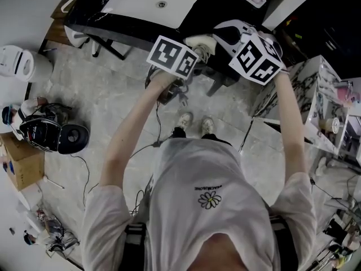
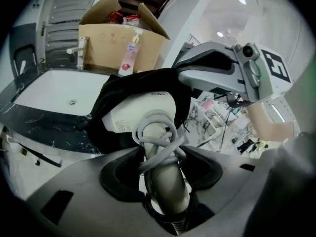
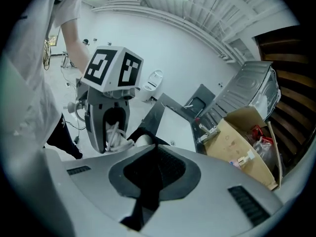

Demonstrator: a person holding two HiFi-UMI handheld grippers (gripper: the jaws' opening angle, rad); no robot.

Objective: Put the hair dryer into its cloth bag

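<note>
My left gripper (image 2: 163,168) is shut on the handle of the white hair dryer (image 2: 144,113), whose grey cord (image 2: 159,149) is wound round the handle. The dryer's head sits in the mouth of the black cloth bag (image 2: 116,95). The right gripper (image 3: 150,177) is shut on a fold of the bag (image 3: 147,194) and shows in the left gripper view at the upper right (image 2: 224,70). In the head view both marker cubes, left (image 1: 172,57) and right (image 1: 256,58), hang close together over the counter's front edge, with the dryer (image 1: 200,43) and bag (image 1: 231,34) between them.
A black counter (image 1: 90,13) with a white sink (image 1: 152,1) lies ahead. At its back stand an open cardboard box (image 2: 121,43), a tap (image 2: 79,48) and a pump bottle (image 2: 130,53). Cables, a black device (image 1: 56,137) and a box (image 1: 22,162) lie on the floor at left.
</note>
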